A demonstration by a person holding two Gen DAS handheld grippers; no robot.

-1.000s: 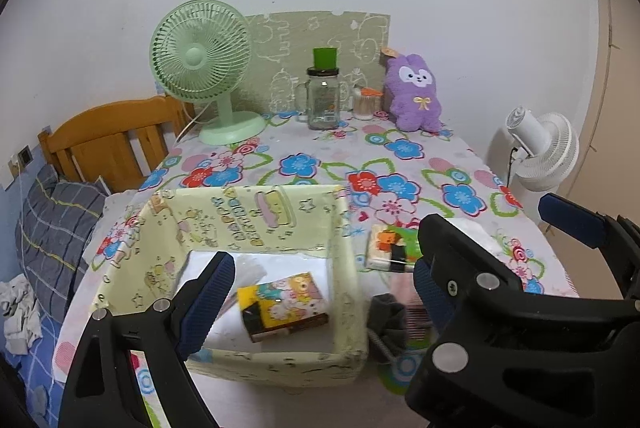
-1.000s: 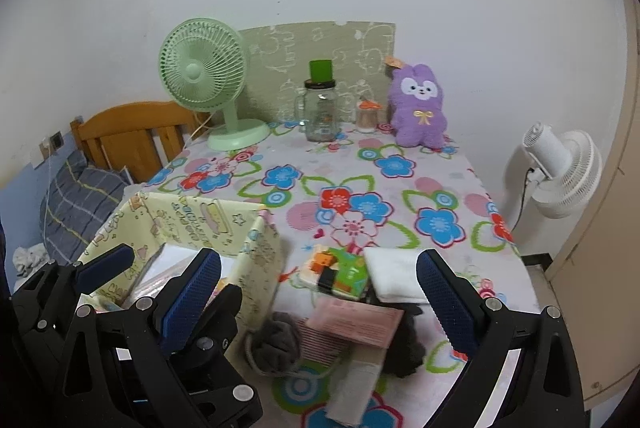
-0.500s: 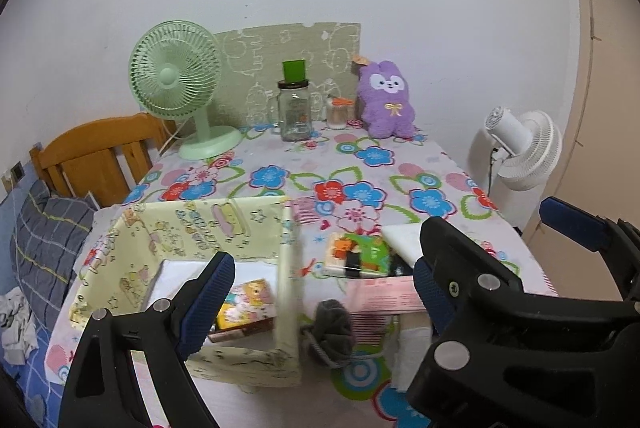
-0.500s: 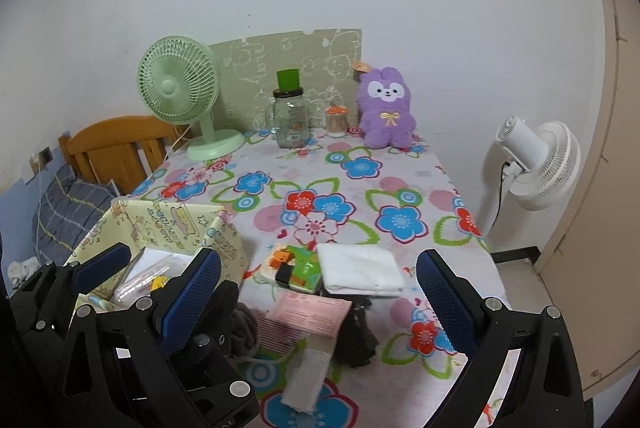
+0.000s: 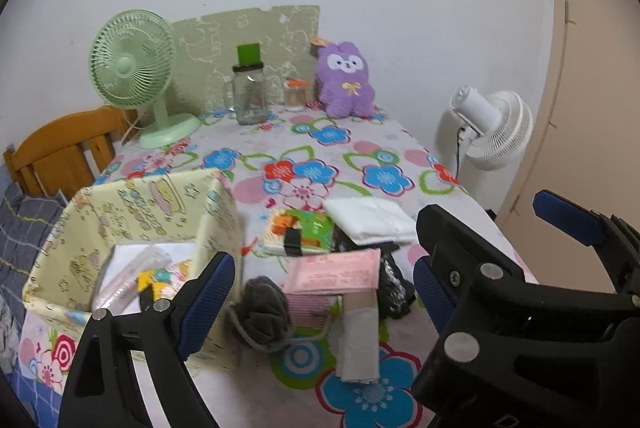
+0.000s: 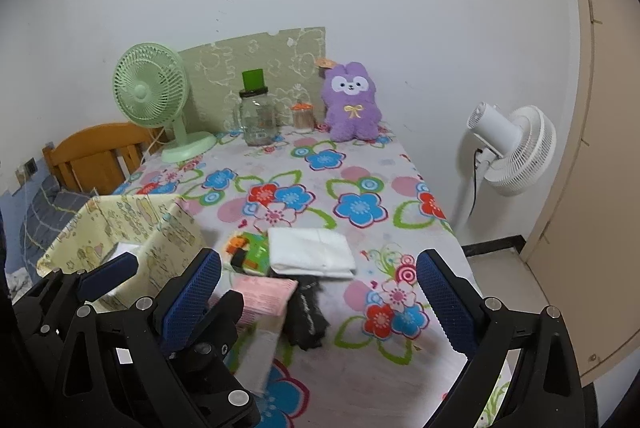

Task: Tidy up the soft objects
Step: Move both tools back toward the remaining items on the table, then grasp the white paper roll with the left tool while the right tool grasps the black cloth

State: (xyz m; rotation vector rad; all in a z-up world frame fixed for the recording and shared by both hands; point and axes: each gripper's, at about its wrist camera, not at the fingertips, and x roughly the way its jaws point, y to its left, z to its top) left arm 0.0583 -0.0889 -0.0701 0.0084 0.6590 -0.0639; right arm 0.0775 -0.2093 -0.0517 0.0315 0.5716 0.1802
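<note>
Item: left gripper (image 5: 320,292). Jaws stood wide apart, nothing between the pads. Since a second before, its view had slid rightward off the fabric bin (image 5: 132,228) and onto the loose pile; the bin now sat behind and outside its left finger (image 5: 206,302).

Item: right gripper (image 6: 320,300). Jaws likewise spread, empty. It had travelled the same way alongside the other, so the pile had drawn in between its fingers.

Item: grey knitted bundle (image 5: 264,316). Lay just ahead of the left gripper's left finger, touching the bin's near corner.

Item: pink packet (image 5: 336,270). Lay between the left gripper's fingers, ahead of them, overlapping a pale folded strip (image 5: 358,344).

Item: black cloth (image 6: 306,316). Lay between the right gripper's fingers, beside the pink packet.

Item: white folded cloth (image 6: 310,250). Lay farther ahead, between the right gripper's fingers, partly over the green printed pouch (image 6: 250,252).

Item: purple plush (image 6: 352,102). Stood at the table's far end, well apart from both grippers.

Assessment: the shift read as an approach to the unsorted soft goods; no pick had begun, and most pieces remained outside the bin.
</note>
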